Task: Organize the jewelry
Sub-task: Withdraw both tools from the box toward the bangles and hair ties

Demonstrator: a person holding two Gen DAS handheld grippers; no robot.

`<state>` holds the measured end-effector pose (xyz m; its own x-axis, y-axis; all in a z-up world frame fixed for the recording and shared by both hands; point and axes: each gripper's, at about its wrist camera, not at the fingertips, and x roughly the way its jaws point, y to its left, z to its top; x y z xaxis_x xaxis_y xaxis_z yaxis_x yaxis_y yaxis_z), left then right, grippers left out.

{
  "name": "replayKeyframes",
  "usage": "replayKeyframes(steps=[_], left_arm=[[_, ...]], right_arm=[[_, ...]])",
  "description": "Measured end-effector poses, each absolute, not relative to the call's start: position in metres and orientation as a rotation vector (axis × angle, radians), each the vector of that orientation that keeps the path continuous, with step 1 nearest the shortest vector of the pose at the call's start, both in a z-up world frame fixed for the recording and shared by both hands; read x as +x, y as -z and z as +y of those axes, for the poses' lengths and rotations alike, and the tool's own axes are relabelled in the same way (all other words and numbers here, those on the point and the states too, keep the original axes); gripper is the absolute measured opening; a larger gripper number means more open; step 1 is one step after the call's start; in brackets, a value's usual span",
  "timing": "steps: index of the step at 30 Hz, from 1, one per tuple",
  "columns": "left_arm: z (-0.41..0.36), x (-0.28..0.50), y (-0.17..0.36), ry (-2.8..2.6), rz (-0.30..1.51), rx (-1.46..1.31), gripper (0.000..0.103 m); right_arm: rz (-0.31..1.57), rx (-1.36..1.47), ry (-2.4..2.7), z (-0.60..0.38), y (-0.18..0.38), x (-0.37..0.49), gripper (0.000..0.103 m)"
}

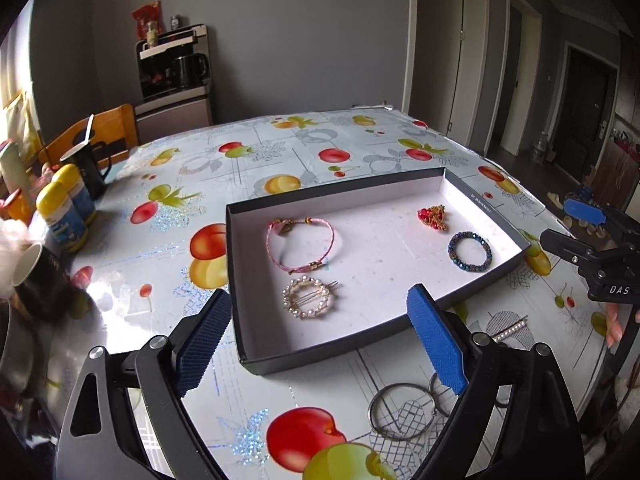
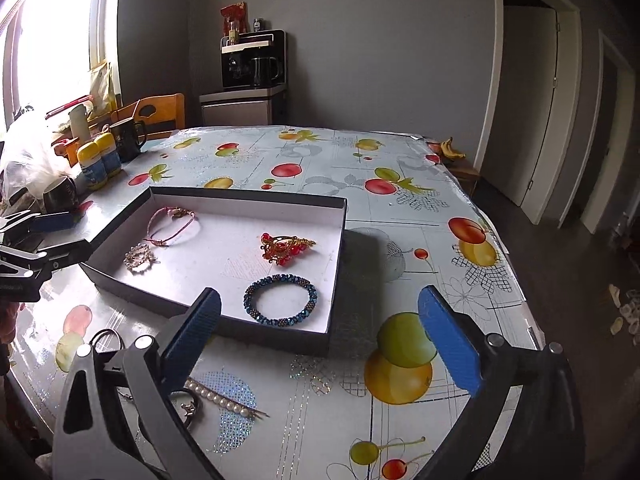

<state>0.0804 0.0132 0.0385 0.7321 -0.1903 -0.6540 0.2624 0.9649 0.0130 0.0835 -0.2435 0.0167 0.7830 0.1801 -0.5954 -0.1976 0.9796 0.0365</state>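
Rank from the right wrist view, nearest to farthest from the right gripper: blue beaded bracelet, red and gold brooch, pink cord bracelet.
1. blue beaded bracelet, in the box's near corner, just ahead of the right gripper.
2. red and gold brooch, mid-box, behind it.
3. pink cord bracelet, far left of the box.

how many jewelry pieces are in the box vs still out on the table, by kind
In the box:
bracelets: 2 (pink cord, blue beaded)
pearl ring clip: 1
red-gold ornament: 1
On the table:
metal hoops: 2 in view
pearl bar clip: 1
Total: 7
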Motion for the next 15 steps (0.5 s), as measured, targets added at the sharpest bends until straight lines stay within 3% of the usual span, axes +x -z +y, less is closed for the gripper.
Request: replayKeyframes(steps=[15], left_arm=[[0.011,0.031,-0.027,0.196,0.646,0.196,0.095]], right_arm=[[0.629,-0.047,-0.236,-0.243,-0.015,0.052,0.097]])
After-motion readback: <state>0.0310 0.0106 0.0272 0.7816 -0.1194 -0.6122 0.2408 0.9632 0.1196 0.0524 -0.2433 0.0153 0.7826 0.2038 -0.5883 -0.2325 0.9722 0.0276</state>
